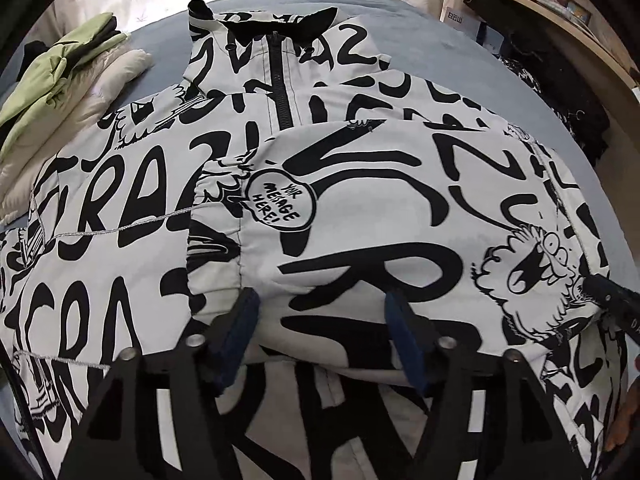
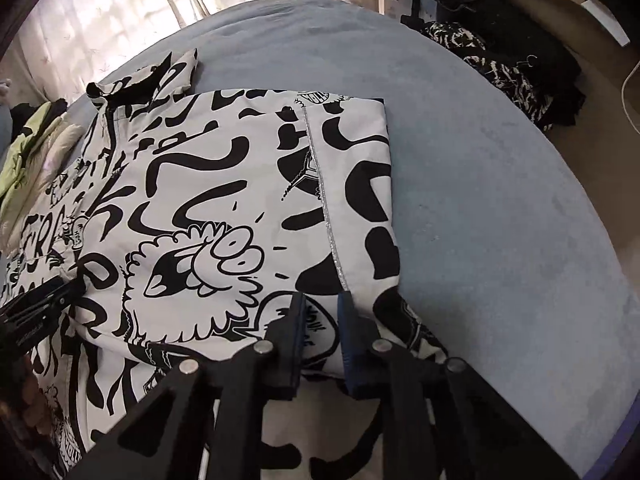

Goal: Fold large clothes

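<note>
Both claws sit low over the jacket at the near edge of the bed. Left gripper stands wide, its blue-padded fingers spread over a puffed fold of the sleeve, the tips resting on the cloth without pinching it. Right gripper is narrowed to a slim gap, its pads closed on the fabric edge of the near right part of the jacket, close to the silver piping seam.

The jacket is white and padded, printed all over with bold black letters, cartoon faces and a speech bubble. It lies face up, spread across the middle and left of the blue bed cover, its right side folded inward to a straight edge. A sleeve lies folded over the chest, its gathered cuff pointing left. Farther up, the black zip runs to the black-lined collar near the far edge.

At the far left corner lie green and cream clothes. Beyond the right edge, dark clothes are heaped by a shelf.
</note>
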Motion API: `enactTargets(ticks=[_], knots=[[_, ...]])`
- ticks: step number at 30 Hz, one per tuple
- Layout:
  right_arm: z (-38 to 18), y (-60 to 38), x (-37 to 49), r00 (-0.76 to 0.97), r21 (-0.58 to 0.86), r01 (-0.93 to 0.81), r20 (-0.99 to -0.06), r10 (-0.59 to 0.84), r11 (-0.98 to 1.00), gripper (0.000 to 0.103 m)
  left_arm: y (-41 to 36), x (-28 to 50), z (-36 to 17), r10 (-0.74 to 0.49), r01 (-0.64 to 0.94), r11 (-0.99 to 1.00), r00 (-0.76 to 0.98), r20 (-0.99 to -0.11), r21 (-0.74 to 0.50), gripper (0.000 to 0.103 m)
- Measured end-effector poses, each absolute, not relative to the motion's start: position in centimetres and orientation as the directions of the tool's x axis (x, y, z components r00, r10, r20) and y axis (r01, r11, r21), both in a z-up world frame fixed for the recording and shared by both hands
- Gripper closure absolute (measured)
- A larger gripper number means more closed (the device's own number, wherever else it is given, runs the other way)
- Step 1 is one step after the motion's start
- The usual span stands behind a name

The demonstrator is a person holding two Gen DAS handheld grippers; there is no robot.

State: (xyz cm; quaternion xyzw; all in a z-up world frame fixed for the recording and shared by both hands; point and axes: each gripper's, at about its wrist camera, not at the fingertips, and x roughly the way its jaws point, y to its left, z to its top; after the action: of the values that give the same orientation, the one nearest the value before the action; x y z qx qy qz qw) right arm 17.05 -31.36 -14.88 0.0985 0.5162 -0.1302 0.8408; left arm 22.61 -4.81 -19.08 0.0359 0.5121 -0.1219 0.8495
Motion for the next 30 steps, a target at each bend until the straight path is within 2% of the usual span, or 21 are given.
enactTargets(ticks=[2, 8, 17, 24, 30], knots=[[-14.8, -31.2, 16.9, 0.436, 0.045, 0.321, -0.893, -0.106, 0.946, 0.077, -5.0, 22.3, -18.8, -0.169, 0.241, 0.969, 0.451, -0.876, -0.062, 0.033], [-13.9, -31.2, 16.4, 0.447, 0.109, 0.328, -0.893, -0.052, 0.938, 0.066, -5.2, 21.8, -17.6, -0.185, 0.232, 0.969, 0.456, -0.871, -0.084, 0.032], [-11.7, -30.7, 13.5, 0.466, 0.207, 0.354, -0.885, 0.02, 0.912, 0.058, -5.2, 19.0, -14.3, -0.205, 0.249, 0.965, 0.507, -0.837, -0.086, 0.032], [-9.5, -28.6, 10.2, 0.487, 0.247, 0.329, -0.872, 0.06, 0.911, 0.058, -3.7, 14.3, -11.0, -0.212, 0.264, 0.962, 0.557, -0.803, -0.071, 0.032], [-7.2, -25.2, 7.3, 0.51, 0.25, 0.275, -0.857, 0.08, 0.928, 0.055, -1.9, 9.6, -8.5, -0.167, 0.259, 0.966, 0.602, -0.781, -0.007, 0.032]])
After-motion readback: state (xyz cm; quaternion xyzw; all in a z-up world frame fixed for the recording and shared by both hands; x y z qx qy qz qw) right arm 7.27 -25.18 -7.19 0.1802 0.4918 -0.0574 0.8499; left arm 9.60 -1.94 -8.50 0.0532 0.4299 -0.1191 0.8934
